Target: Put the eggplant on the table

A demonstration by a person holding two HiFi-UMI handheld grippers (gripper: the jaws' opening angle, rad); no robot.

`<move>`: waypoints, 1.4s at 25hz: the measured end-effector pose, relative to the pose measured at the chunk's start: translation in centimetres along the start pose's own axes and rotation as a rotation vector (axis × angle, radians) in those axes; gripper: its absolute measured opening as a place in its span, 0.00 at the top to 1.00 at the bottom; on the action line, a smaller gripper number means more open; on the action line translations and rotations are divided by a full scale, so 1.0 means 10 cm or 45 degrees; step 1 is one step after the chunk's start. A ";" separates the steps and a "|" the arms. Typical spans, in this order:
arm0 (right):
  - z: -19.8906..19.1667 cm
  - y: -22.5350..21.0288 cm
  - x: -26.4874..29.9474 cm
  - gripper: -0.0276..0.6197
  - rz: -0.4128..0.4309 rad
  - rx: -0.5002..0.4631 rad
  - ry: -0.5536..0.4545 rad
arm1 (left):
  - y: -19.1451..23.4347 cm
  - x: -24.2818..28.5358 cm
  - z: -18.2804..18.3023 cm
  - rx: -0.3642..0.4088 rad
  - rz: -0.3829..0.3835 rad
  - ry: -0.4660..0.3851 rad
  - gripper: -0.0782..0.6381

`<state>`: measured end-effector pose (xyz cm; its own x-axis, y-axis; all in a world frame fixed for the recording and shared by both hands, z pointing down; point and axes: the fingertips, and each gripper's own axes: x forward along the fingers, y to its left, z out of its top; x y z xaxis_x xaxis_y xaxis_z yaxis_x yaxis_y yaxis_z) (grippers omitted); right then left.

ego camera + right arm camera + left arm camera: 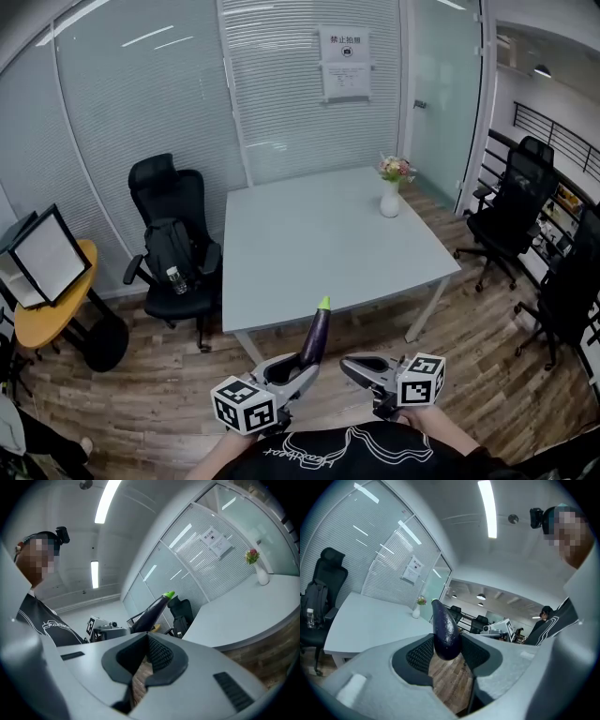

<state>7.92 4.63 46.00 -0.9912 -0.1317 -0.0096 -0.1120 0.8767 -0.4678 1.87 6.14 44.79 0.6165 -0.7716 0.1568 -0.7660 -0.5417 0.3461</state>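
Note:
A dark purple eggplant (316, 337) with a green tip stands upright in my left gripper (305, 370), just short of the near edge of the pale grey table (328, 244). In the left gripper view both ribbed pads press the eggplant's (445, 630) thick lower end, so the left gripper (446, 656) is shut on it. My right gripper (361, 367) hovers beside it on the right with its jaws together and nothing between them. The right gripper view shows the eggplant (152, 611) slanting up at the left, beyond the right gripper (143, 667).
A white vase of flowers (390, 202) stands at the table's far right. A black office chair (173, 244) with a backpack and a bottle is left of the table. A round yellow side table (47, 309) is further left. More black chairs (511, 211) stand at right.

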 end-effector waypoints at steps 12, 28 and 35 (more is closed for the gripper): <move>0.18 -0.62 0.22 0.94 -0.035 0.067 -0.012 | 0.52 0.43 0.15 -0.038 0.002 0.054 0.63; 0.96 -1.70 0.83 0.94 -0.166 0.037 -0.028 | 1.61 1.28 0.86 0.031 -0.098 0.102 0.63; 1.16 -2.12 1.08 0.94 -0.219 0.033 -0.041 | 2.18 1.57 1.06 0.063 -0.089 0.108 0.63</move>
<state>0.40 -20.76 45.52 -0.9548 -0.2940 0.0442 -0.2774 0.8276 -0.4879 -7.08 -21.26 45.02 0.6806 -0.7013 0.2123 -0.7271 -0.6108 0.3135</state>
